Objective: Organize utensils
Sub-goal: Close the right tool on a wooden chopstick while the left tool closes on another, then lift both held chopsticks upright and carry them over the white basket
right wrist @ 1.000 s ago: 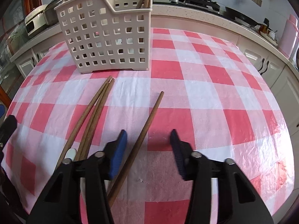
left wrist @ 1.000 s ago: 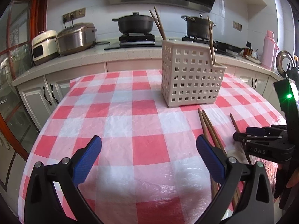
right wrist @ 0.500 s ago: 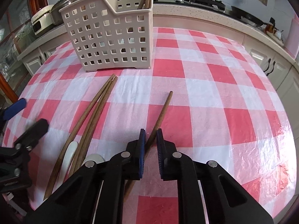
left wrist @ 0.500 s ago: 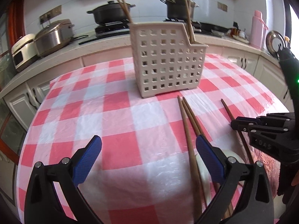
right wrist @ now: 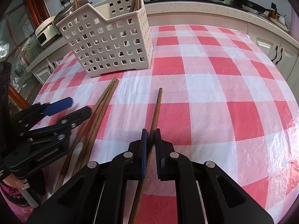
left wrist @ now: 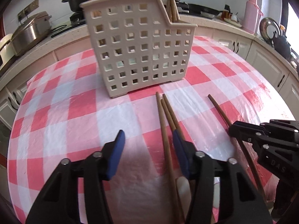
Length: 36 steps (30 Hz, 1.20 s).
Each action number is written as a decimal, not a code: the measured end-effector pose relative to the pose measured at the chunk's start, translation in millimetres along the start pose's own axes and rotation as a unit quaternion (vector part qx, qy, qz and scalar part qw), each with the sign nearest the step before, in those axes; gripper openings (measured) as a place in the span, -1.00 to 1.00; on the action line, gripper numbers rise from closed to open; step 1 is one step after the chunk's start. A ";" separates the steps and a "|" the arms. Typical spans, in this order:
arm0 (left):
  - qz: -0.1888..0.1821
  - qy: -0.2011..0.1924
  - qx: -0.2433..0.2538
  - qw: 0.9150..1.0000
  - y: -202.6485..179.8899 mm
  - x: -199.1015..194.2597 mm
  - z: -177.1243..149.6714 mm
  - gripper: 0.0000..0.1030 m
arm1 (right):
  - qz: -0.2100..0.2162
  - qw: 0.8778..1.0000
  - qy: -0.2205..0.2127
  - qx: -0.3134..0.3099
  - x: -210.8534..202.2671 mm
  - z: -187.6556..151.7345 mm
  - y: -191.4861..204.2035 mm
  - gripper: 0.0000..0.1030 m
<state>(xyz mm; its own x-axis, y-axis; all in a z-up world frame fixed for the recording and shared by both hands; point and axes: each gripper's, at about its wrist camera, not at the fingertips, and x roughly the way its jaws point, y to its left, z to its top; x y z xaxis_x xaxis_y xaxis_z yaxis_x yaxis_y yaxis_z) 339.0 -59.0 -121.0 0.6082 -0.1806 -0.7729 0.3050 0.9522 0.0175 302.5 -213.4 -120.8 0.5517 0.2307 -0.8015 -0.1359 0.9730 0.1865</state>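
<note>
Your right tongs (right wrist: 151,140) are clamped on a single wooden chopstick (right wrist: 156,110), blue pads pressed to either side of its shaft; the free end points toward the basket. Your left tongs (left wrist: 147,143) are closing, jaws partly apart, pads not yet pressing anything. One chopstick of a bundle of three chopsticks (left wrist: 165,119) lies between the jaws; the other two pass under the right pad. Both tongs: black plastic arms, silver rivets, blue ribbed pads.

Chopsticks: round, slim, brown wood, matte. The bundle lies flat, tips fanned slightly, near ends beside a white spoon handle (left wrist: 184,184). The single chopstick sits apart from the bundle, to its right.

Beyond the tips stands a cream plastic basket (left wrist: 142,54), square holes in a grid, stepped rim, upright chopsticks already inside. All rests on a red-and-white checked tablecloth (right wrist: 214,93), thin, crinkled, glossy. Behind: pale counter, black pots on a stove, steel cooker, pink flask.
</note>
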 end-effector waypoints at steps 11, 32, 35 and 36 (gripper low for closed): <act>-0.004 0.010 0.014 1.000 -12.7 16.1 8.2 -0.74 | 0.003 1.000 0.000 0.002 0.7 0.3 -0.8 -0.81; -0.001 -0.070 -0.026 0.997 17.8 -41.6 -3.4 -0.89 | -0.003 0.998 -0.056 0.006 -27.3 3.1 17.6 -0.86; -0.003 -0.087 -0.031 0.996 21.0 -56.4 -6.8 -0.89 | -0.004 0.998 -0.068 0.004 -36.6 4.9 22.6 -0.86; -0.003 -0.091 -0.032 0.995 21.7 -60.4 -7.8 -0.89 | -0.004 0.997 -0.071 0.002 -39.5 5.4 24.3 -0.87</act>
<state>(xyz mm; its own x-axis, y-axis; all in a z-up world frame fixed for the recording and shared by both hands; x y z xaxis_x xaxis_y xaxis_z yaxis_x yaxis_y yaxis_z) 303.1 -25.5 -78.9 0.7314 -0.2215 -0.6450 0.2642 0.9639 -0.0314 281.8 -198.9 -81.6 0.6641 0.2215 -0.7141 -0.1278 0.9747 0.1835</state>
